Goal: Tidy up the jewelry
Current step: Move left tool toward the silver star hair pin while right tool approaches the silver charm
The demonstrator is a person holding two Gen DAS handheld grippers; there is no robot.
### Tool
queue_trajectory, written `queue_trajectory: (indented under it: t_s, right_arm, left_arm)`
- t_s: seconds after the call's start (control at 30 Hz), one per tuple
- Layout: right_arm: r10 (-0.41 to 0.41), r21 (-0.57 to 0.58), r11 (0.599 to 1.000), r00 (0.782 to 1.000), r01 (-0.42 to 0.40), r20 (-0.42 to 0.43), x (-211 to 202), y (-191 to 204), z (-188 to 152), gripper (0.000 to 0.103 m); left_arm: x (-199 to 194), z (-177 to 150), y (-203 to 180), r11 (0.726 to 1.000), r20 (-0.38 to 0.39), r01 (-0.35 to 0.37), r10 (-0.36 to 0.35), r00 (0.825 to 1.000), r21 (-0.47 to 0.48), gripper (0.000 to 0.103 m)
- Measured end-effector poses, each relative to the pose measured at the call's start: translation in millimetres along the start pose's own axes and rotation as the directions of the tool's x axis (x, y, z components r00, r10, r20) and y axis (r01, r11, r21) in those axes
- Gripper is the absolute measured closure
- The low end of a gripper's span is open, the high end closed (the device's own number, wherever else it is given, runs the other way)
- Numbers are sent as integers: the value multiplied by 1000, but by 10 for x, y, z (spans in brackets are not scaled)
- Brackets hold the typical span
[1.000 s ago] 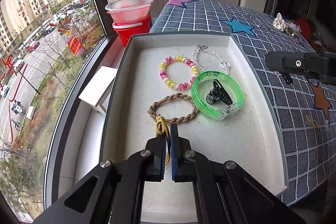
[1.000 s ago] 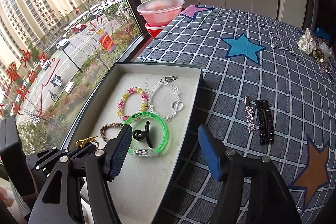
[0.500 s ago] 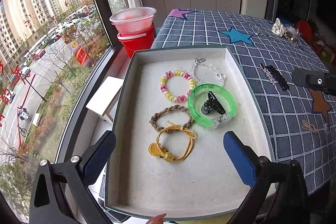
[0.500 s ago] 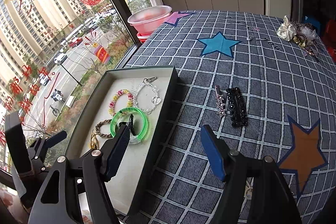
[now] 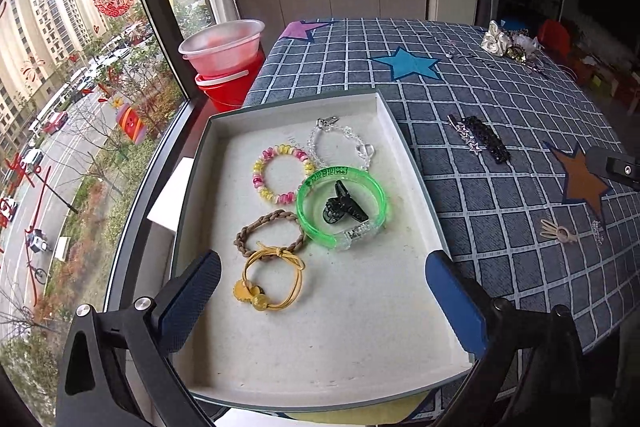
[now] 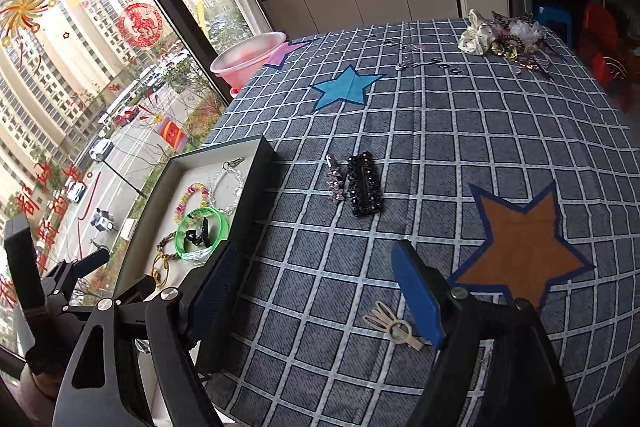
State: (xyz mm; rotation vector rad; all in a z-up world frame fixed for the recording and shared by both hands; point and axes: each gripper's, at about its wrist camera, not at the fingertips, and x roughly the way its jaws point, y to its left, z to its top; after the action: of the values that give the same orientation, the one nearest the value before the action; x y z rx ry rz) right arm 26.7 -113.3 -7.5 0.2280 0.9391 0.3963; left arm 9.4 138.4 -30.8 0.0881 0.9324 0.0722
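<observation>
**A:** Why is the left gripper [image 5: 320, 291] hanging over the near end of the tray [image 5: 404, 147]?

**B:** Its jaws are spread wide with nothing between them. Just beyond them the yellow hair tie [image 5: 272, 279] lies on the tray floor, touching the brown braided band [image 5: 269, 231]. The green bangle [image 5: 342, 205] rings a black claw clip [image 5: 344, 209], with the pink-and-yellow bead bracelet [image 5: 280, 171] and the clear crystal bracelet [image 5: 340, 143] at the far end.

**A:** And the right gripper [image 6: 316, 291]?

**B:** Also wide open and empty, over the checked tablecloth [image 6: 440, 131] right of the tray. I'd guess it's lining up loose pieces: the gold hairpin [image 6: 394, 323] near its right finger, or the black beaded barrette [image 6: 363, 184] and star clip [image 6: 334, 179] farther out.
</observation>
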Motion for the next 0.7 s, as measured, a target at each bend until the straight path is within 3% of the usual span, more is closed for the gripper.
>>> queue_trajectory:
  t_s: [0.4,0.7]
  right_arm:
    - [-160,172,972,987,158,-4,-386,-968,-403,21]
    - [-243,144,959,969,245,-30,-466,-1183,-637,21]
  left_arm:
    - [45,400,-875,987,-10,143,-142,990,79,0]
    - [346,545,-1277,978,-67,192,-187,980,79,0]
